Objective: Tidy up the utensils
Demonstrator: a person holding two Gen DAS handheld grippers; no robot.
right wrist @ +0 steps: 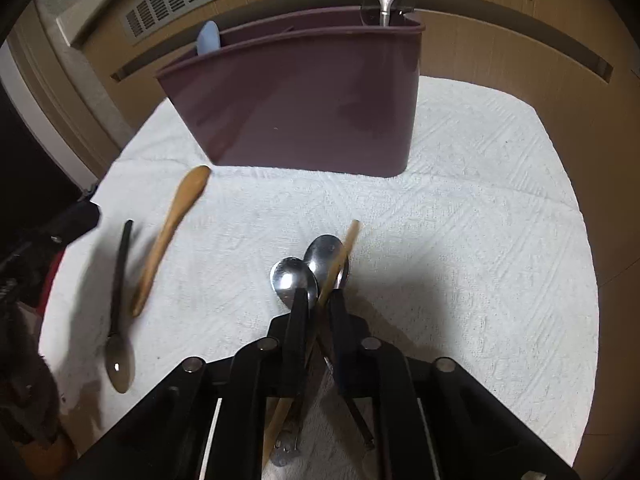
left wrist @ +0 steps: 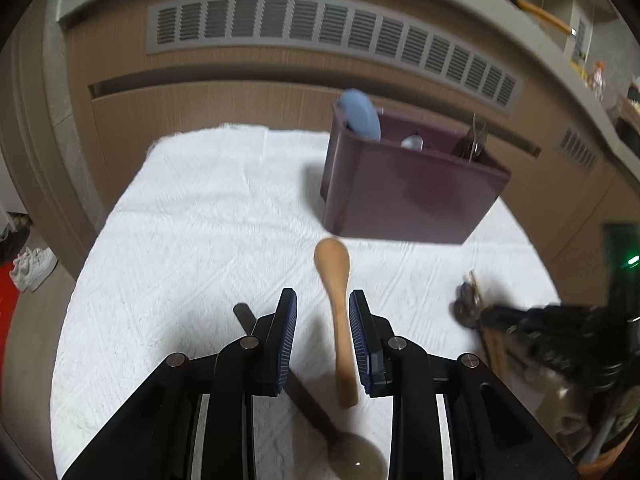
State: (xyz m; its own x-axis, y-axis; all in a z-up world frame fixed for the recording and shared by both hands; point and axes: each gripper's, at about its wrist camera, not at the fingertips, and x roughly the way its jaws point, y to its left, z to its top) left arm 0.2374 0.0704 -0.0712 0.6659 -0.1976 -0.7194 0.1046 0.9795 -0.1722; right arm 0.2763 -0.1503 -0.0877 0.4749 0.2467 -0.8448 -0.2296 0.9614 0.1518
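Note:
A maroon utensil holder [left wrist: 404,196] [right wrist: 304,100] stands on the white cloth [left wrist: 192,220] with a blue spoon [left wrist: 360,114] [right wrist: 209,38] and metal utensils in it. My left gripper [left wrist: 323,304] is open, its jaws on either side of a wooden spoon [left wrist: 338,300] [right wrist: 168,232] that lies on the cloth. A dark spoon [left wrist: 344,440] [right wrist: 119,312] lies beside it. My right gripper [right wrist: 320,294] is shut on a bundle of two metal spoons [right wrist: 310,268] and a wooden stick [right wrist: 340,260].
A brown cabinet front with a grey vent grille [left wrist: 332,28] stands behind the table. The right gripper shows blurred at the right of the left wrist view [left wrist: 560,328]. Shoes [left wrist: 32,266] lie on the floor at left.

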